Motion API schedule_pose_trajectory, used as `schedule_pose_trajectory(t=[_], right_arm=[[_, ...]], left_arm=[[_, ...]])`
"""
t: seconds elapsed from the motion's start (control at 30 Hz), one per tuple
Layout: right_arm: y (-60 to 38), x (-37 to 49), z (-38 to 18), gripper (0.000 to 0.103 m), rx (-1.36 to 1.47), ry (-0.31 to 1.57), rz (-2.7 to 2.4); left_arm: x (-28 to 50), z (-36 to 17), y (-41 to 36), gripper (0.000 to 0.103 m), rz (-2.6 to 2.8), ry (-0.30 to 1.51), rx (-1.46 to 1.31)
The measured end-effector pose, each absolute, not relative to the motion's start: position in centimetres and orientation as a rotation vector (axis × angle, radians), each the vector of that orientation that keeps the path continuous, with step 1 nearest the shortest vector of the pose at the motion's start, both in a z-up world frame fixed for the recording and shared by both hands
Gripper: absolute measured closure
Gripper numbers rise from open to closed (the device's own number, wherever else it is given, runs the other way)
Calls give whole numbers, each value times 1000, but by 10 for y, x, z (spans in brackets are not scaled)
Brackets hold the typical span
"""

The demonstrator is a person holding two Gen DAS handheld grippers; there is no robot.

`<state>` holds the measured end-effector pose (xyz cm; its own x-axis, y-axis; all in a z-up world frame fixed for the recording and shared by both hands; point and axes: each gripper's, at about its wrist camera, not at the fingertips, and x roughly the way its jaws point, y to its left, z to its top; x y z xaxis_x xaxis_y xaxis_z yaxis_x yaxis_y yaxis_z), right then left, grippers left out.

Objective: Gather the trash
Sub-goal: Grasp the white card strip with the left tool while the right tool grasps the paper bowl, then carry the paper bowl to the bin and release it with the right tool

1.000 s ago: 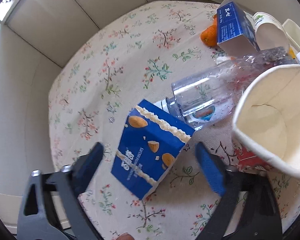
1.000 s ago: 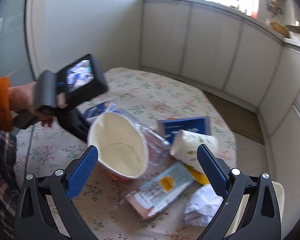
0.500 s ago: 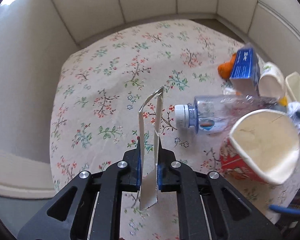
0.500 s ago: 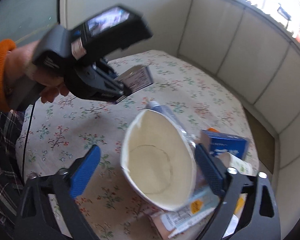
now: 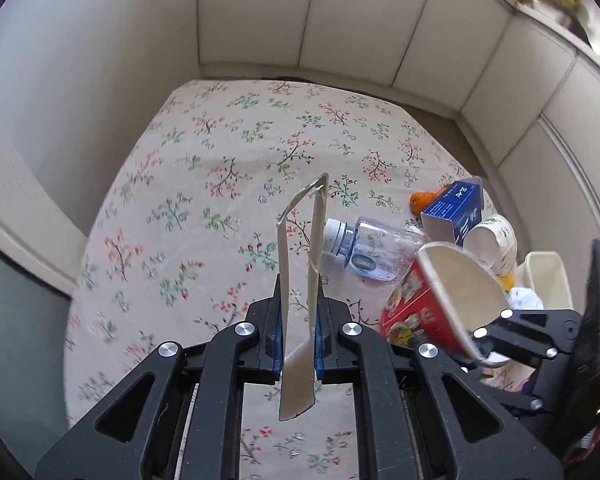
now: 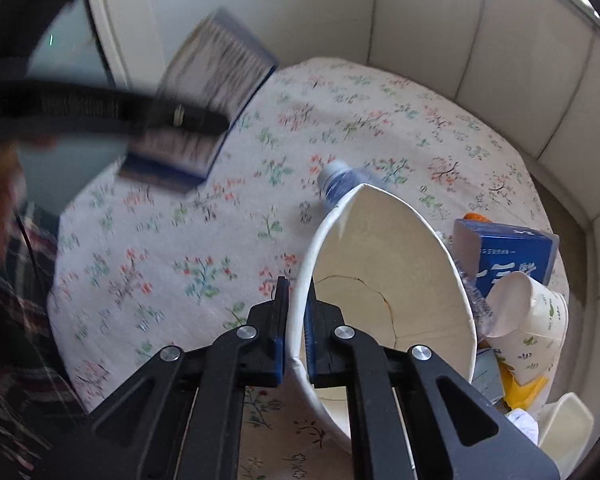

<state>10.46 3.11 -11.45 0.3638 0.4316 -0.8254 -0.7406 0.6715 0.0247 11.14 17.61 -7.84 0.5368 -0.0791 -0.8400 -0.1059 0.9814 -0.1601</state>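
My left gripper (image 5: 298, 336) is shut on a flattened blue biscuit box (image 5: 298, 280), held edge-on above the floral tablecloth (image 5: 220, 184); the box shows blurred in the right wrist view (image 6: 204, 100). My right gripper (image 6: 297, 332) is shut on the rim of a crushed paper noodle bowl (image 6: 384, 280), red outside in the left wrist view (image 5: 440, 292). A clear plastic bottle (image 5: 372, 248) lies on the table behind the bowl.
At the right lie another blue carton (image 6: 508, 256), a crumpled paper cup (image 6: 532, 320), orange peel (image 5: 420, 199), yellow wrapper (image 6: 524, 392), crumpled tissue (image 6: 522, 428) and a white tray (image 6: 564, 428). White panel walls surround the table.
My left gripper shut on the biscuit box and lifted it off the table. My right gripper moved in and shut on the noodle bowl's rim.
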Motion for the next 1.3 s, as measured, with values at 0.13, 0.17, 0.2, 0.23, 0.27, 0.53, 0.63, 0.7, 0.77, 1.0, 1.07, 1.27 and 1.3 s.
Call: schedule_pose_trajectory(t=[0.13, 0.17, 0.2, 0.23, 0.27, 0.53, 0.63, 0.7, 0.77, 1.0, 1.07, 1.27, 1.3], right_arm=[[19, 106, -97, 96, -294, 883, 778], [15, 105, -91, 96, -262, 869, 777], [13, 106, -87, 96, -250, 859, 775], [11, 106, -83, 96, -239, 844, 773], [8, 104, -77, 96, -231, 821, 768], [-23, 97, -38, 96, -194, 660, 660], [-35, 95, -28, 96, -185, 619, 609], [-44, 94, -23, 96, -183, 595, 571], [-54, 90, -17, 96, -169, 579, 535], [-90, 87, -5, 96, -117, 542, 416], [-105, 88, -3, 96, -93, 538, 375], [-155, 90, 2, 96, -29, 538, 246], [-164, 90, 2, 96, -20, 539, 215]], left_arm=[[112, -80, 173, 93, 12, 987, -214], [113, -79, 174, 93, 10, 978, -220], [113, -78, 174, 93, 7, 968, -227], [113, -75, 173, 93, 6, 955, -237], [114, -73, 173, 93, 3, 944, -248], [110, -57, 154, 93, -21, 869, -241], [108, -52, 147, 93, -30, 853, -238], [107, -50, 144, 93, -34, 839, -235], [106, -46, 138, 93, -40, 822, -231], [102, -38, 115, 93, -67, 790, -209], [102, -37, 105, 92, -79, 788, -189], [101, -40, 72, 92, -121, 791, -164], [101, -42, 66, 92, -128, 794, -161]])
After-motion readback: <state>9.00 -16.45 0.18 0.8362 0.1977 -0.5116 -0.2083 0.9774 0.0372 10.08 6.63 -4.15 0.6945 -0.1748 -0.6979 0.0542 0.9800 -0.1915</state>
